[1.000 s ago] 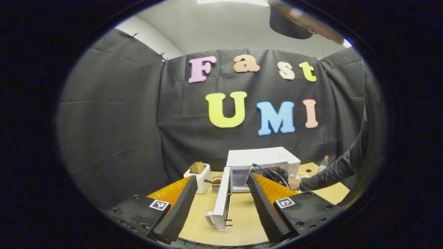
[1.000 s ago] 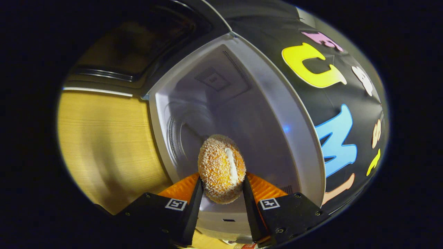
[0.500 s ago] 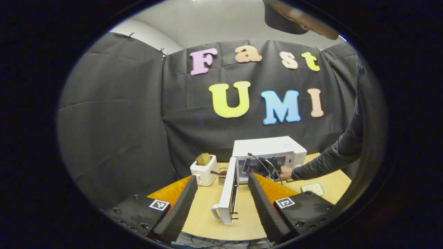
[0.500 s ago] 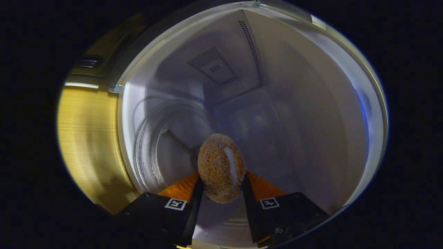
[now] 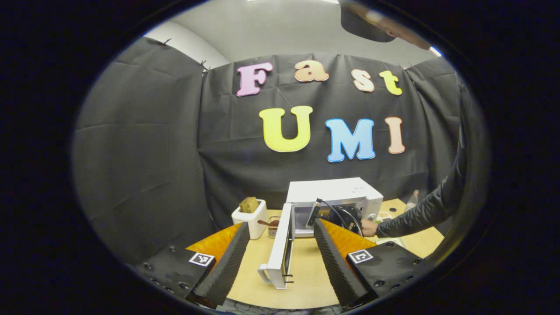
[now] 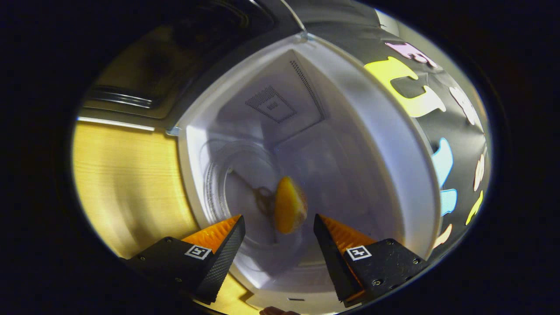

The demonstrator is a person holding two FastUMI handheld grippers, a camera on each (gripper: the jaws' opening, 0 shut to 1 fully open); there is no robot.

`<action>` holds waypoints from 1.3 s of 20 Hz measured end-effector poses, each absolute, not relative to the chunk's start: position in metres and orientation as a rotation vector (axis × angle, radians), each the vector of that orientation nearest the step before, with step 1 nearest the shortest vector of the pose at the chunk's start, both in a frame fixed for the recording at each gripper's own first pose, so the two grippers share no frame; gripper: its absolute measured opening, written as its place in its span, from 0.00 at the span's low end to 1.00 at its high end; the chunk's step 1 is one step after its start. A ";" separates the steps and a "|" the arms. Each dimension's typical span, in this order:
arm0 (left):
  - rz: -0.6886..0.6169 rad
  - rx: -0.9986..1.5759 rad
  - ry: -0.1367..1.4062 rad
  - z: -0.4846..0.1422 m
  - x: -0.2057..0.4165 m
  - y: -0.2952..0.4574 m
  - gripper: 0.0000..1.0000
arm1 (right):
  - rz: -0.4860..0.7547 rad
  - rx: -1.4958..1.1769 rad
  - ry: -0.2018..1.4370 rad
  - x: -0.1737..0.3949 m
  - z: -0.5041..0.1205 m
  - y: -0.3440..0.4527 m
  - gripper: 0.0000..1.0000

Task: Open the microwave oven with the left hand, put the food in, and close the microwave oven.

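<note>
In the right gripper view, the right claw [image 6: 278,238] at the bottom of the frame is released, fingers spread, nothing between them. Just beyond, the round orange crumb-coated bun [image 6: 288,211] lies at frame centre inside the white microwave oven [image 6: 393,144].

In the left gripper view, the left claw [image 5: 276,249] gapes empty at the bottom. Between its fingers the white microwave door [image 5: 280,249] stands open over the pale wooden counter [image 5: 306,280]. Behind it, a white toaster [image 5: 250,218] sits left of centre; a dark sleeve [image 5: 420,214] reaches in from the right.
</note>
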State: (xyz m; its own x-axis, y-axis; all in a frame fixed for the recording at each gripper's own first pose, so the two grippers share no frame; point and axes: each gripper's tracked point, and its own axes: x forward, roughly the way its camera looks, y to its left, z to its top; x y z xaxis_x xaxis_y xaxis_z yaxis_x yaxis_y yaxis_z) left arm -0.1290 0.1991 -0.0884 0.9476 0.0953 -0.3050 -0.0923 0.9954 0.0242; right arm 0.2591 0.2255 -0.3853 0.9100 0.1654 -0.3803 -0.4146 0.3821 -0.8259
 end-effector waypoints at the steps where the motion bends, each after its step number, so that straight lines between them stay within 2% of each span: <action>1: 0.077 -0.005 0.305 -0.092 -0.124 0.195 0.97 | 0.379 -1.085 0.256 0.244 -0.380 0.219 0.96; 5: -0.013 -0.023 0.282 -0.102 -0.099 0.177 0.97 | 0.361 -0.897 0.254 0.183 -0.345 0.195 0.96; 11: -0.142 -0.050 0.257 -0.113 -0.066 0.149 0.96 | 0.214 -0.579 0.215 0.115 -0.262 0.146 0.96; 12: -0.157 -0.048 0.255 -0.117 -0.059 0.146 0.96 | 0.210 -0.507 0.215 0.104 -0.252 0.144 0.99; 14: -0.183 -0.050 0.248 -0.123 -0.051 0.145 0.96 | 0.183 -0.380 0.218 0.087 -0.231 0.135 0.96; 16: -0.199 -0.046 0.228 -0.123 -0.042 0.145 0.96 | 0.112 -0.276 0.200 0.075 -0.202 0.120 0.99; 21: -0.212 -0.066 0.188 -0.127 -0.024 0.144 0.96 | -0.041 -0.100 0.123 0.034 -0.140 0.092 0.97; 26: -0.172 -0.099 0.199 -0.145 -0.025 0.169 0.96 | -0.085 -0.089 0.091 -0.002 -0.120 0.090 0.97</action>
